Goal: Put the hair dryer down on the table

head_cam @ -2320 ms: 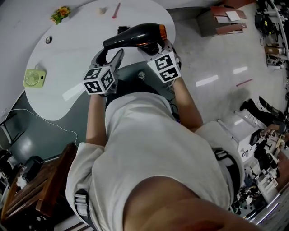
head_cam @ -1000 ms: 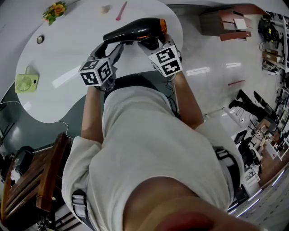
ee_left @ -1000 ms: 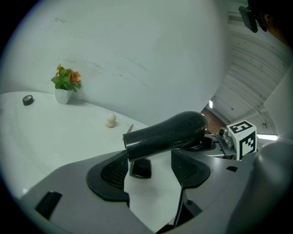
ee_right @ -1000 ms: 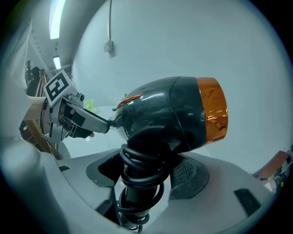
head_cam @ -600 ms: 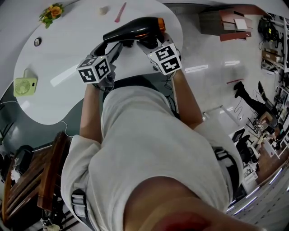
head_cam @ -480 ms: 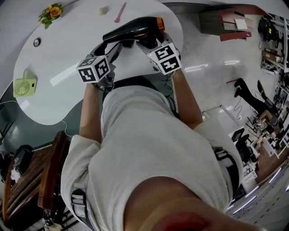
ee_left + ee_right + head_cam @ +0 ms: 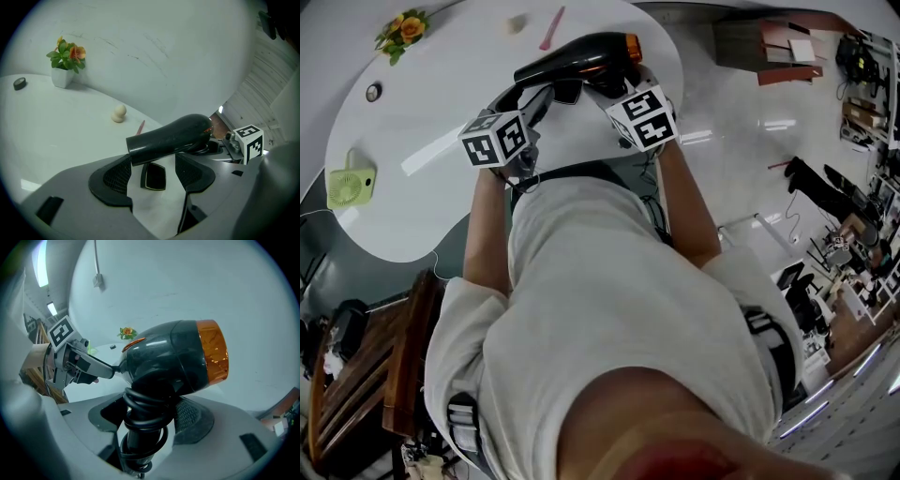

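hair dryer [image 7: 581,61] | right claw [image 7: 150,416] grips handle | above table [image 7: 441,112] near edge

Person wears a pale short-sleeved T-shirt [image 7: 609,309]. Dark straps [image 7: 464,422] with buckles show at the T-shirt's lower-left edge and over its right side. Left gripper [image 7: 153,161] and right gripper [image 7: 149,411]: smooth grey shells, with black mesh-textured pads [image 7: 116,177] lining the jaws. Each carries a white cube [image 7: 495,139] printed with black square markers, just past the T-shirt's top edge.
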`<action>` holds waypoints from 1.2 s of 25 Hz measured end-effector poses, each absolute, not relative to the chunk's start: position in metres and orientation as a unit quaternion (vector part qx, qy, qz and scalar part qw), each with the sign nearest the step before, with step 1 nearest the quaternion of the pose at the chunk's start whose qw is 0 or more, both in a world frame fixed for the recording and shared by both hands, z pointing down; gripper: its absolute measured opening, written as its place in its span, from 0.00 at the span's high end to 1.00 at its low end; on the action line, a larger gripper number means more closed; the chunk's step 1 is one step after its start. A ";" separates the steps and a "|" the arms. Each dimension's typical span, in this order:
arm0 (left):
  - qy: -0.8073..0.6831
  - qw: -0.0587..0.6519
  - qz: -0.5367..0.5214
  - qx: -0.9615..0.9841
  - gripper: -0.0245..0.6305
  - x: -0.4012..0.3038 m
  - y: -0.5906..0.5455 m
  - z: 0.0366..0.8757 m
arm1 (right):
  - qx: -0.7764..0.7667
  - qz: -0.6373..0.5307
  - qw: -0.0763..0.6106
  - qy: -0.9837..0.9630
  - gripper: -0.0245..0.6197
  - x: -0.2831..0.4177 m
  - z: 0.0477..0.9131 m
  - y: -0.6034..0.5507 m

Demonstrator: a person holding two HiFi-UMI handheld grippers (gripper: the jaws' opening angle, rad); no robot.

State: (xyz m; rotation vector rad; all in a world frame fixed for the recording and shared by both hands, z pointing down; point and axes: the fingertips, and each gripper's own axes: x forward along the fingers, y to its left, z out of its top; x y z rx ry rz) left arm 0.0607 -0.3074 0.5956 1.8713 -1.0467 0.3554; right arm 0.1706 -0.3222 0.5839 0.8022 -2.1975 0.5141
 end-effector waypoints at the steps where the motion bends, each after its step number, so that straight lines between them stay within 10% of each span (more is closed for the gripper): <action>1: -0.425 0.467 0.145 0.761 0.50 0.061 -0.309 0.597 | 0.312 0.202 0.365 -0.854 0.52 0.171 0.584 -0.323; 30: -0.407 0.508 0.151 0.744 0.50 0.058 -0.328 0.627 | 0.305 0.264 0.385 -0.830 0.52 0.168 0.619 -0.340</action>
